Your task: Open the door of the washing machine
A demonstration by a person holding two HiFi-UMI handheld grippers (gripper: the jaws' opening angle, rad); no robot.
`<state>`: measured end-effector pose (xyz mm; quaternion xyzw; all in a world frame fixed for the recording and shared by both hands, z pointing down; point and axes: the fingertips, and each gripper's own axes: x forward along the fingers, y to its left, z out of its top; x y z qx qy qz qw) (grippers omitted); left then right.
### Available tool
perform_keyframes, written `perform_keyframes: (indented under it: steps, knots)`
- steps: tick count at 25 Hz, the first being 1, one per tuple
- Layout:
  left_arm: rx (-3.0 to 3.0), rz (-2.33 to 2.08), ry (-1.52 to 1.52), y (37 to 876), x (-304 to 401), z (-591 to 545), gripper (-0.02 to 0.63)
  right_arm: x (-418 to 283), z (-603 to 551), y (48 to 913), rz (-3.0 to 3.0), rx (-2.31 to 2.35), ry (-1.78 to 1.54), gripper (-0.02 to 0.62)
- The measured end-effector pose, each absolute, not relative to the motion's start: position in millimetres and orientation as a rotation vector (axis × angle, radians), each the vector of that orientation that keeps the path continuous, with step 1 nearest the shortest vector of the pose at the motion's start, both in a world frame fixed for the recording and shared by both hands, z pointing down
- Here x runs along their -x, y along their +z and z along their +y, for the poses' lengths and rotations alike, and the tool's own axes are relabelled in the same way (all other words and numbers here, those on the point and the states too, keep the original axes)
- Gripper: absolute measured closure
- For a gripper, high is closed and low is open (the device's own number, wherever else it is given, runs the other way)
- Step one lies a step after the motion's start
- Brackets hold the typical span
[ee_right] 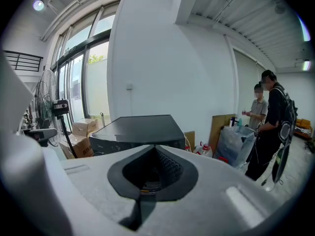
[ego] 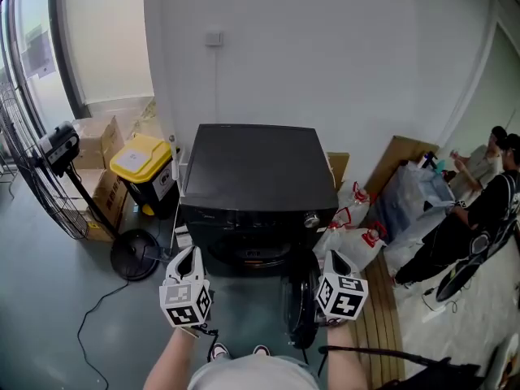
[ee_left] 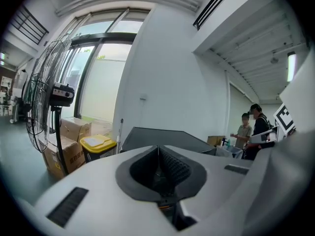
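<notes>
Nearest, the left gripper [ego: 188,256] and right gripper [ego: 334,258] are held low in front of the person. Each points forward at the washer [ego: 248,173]. In both gripper views the jaws are pressed together at the tips, with only the ribbed pads showing between them. Neither grips anything.

Just beyond, the door [ego: 302,303] stands edge-on, projecting from the washer's front toward the person. It appears hinged at the right of the round opening [ego: 248,258]. By this reading it is swung well out, so the task looks largely complete.

The door lies just left of the right gripper, which is clearly the nearer one. Whether the two touch cannot be told. The left gripper sits well apart from the door, before the opening's left edge. Any further swing would carry the door's free edge rightward, across the right gripper's position.

Farther back, a yellow-lidded bin [ego: 142,157] and a fan [ego: 50,146] stand left of the washer. Bags [ego: 353,238] lie to its right, and people [ego: 487,189] stand at the far right.
</notes>
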<state>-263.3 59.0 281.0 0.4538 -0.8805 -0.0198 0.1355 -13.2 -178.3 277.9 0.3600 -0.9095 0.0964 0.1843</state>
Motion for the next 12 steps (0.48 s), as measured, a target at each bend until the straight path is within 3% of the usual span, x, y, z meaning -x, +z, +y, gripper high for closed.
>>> perform_keyframes:
  steps: [12]
  knots:
    - [-1.313,-2.548,-0.047,272.0,262.9,60.7,0.597,6.6,-173.2,275.8,-2.553,-1.022,0.293,0.590]
